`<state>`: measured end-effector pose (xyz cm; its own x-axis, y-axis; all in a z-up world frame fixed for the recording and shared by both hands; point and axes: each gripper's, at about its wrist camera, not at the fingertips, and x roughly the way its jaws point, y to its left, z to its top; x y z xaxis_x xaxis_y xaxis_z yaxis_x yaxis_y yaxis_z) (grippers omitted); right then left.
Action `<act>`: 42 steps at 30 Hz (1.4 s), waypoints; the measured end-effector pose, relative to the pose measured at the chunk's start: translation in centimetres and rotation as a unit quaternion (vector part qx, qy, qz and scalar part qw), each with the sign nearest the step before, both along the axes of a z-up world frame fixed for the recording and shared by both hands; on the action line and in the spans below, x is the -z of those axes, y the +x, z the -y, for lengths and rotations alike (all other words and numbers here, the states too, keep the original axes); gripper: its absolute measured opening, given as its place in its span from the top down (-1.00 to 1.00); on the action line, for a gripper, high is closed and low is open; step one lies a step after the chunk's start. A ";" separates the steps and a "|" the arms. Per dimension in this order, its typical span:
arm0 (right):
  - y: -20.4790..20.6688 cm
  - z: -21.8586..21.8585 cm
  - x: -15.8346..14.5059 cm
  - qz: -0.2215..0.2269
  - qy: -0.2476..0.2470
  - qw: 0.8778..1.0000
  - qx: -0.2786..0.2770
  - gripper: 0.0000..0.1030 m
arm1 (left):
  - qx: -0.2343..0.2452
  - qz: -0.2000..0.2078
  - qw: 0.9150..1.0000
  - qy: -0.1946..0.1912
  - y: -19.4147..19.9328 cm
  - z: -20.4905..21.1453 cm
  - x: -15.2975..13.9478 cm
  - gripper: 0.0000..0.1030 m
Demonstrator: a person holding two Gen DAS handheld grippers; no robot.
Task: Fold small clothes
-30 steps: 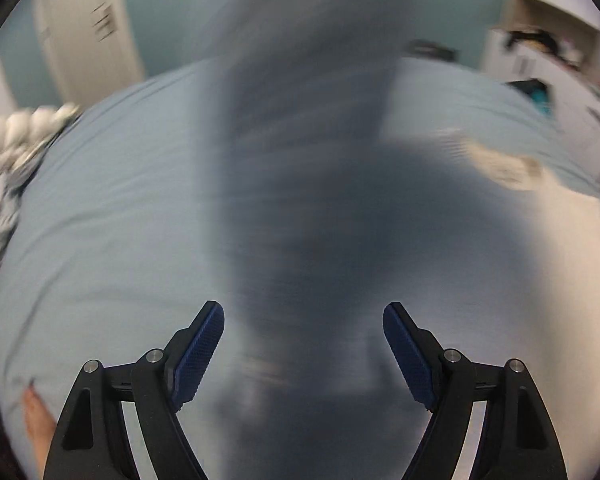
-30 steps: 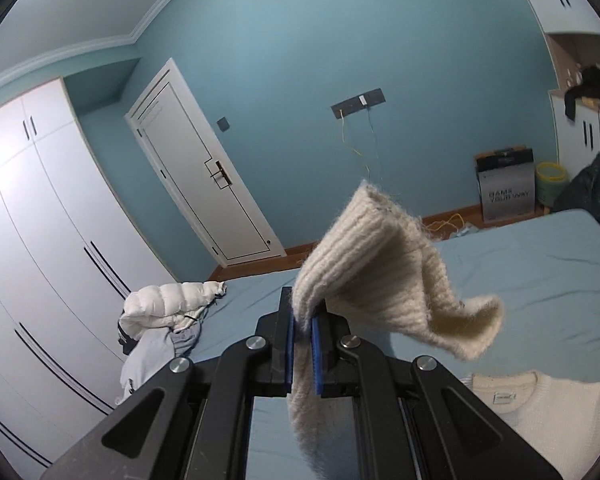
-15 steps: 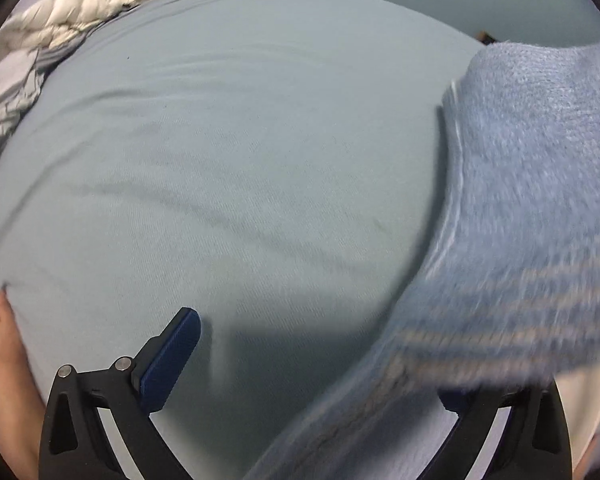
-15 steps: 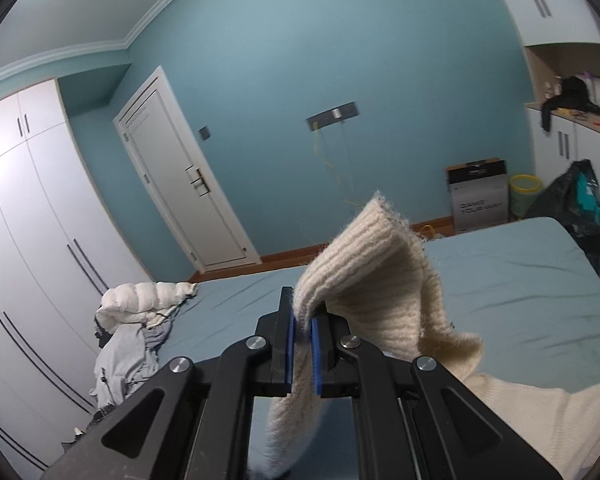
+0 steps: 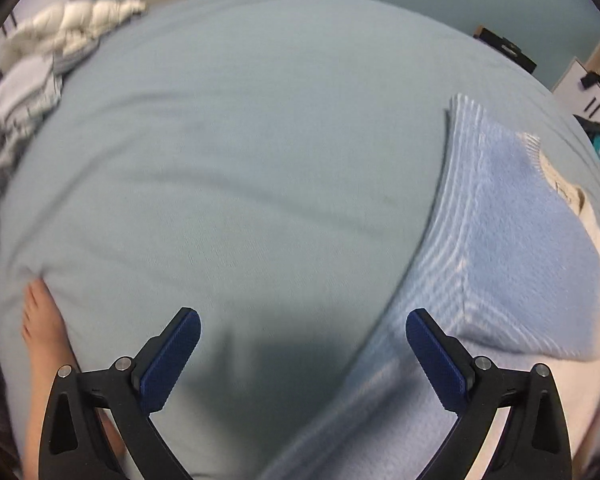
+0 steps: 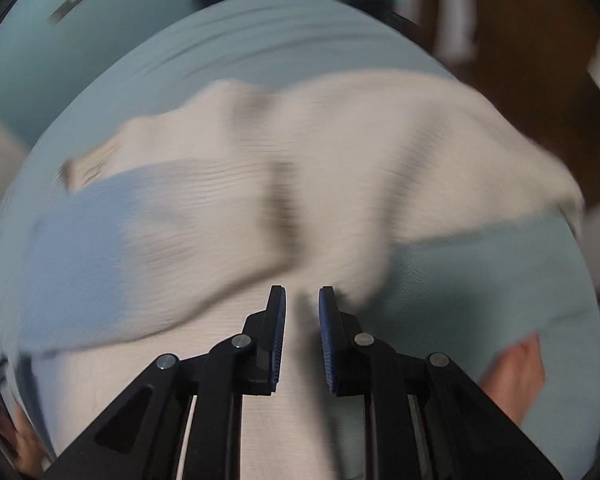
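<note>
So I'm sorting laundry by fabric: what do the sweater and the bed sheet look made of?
Sweater: soft knit, probably wool or acrylic; ribbed cuff and fuzzy matte surface, blue and cream. Sheet: smooth matte fabric, possibly cotton jersey; fine texture, soft creases.

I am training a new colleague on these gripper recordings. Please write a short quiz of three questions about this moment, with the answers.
1. True or false: the left gripper is wide open and holds nothing.
2. What lies on the cream sweater? A) a blue knitted piece, B) a grey jacket, C) a pillow.
3. In the right wrist view, are the fingers of the right gripper pressed together or slightly apart?

Key
1. True; only the bed sheet shows between its fingers.
2. A, the blue knitted piece.
3. Slightly apart, just above the sweater.
</note>
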<state>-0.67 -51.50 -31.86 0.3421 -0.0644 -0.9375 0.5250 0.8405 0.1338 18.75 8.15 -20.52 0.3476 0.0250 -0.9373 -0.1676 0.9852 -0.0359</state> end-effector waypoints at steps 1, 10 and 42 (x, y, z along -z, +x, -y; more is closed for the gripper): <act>-0.1 0.7 -0.7 0.004 0.012 1.000 0.011 0.63 | 0.008 0.010 1.000 0.007 0.5 1.1 -0.4 -1.00; 5.4 -3.4 -2.5 0.087 0.167 0.982 -0.007 -0.10 | 0.176 0.082 0.974 0.113 2.1 7.8 0.8 -1.00; -5.6 17.7 -0.3 0.067 0.147 0.935 0.316 -0.15 | 0.160 -0.016 0.987 0.030 4.2 5.4 0.7 -1.00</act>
<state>-6.22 -69.15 -31.55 0.4388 -0.0407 -0.8977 0.8665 0.2838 0.4107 23.00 2.76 -21.23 0.3175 -0.0255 -0.9479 0.1518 0.9881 0.0242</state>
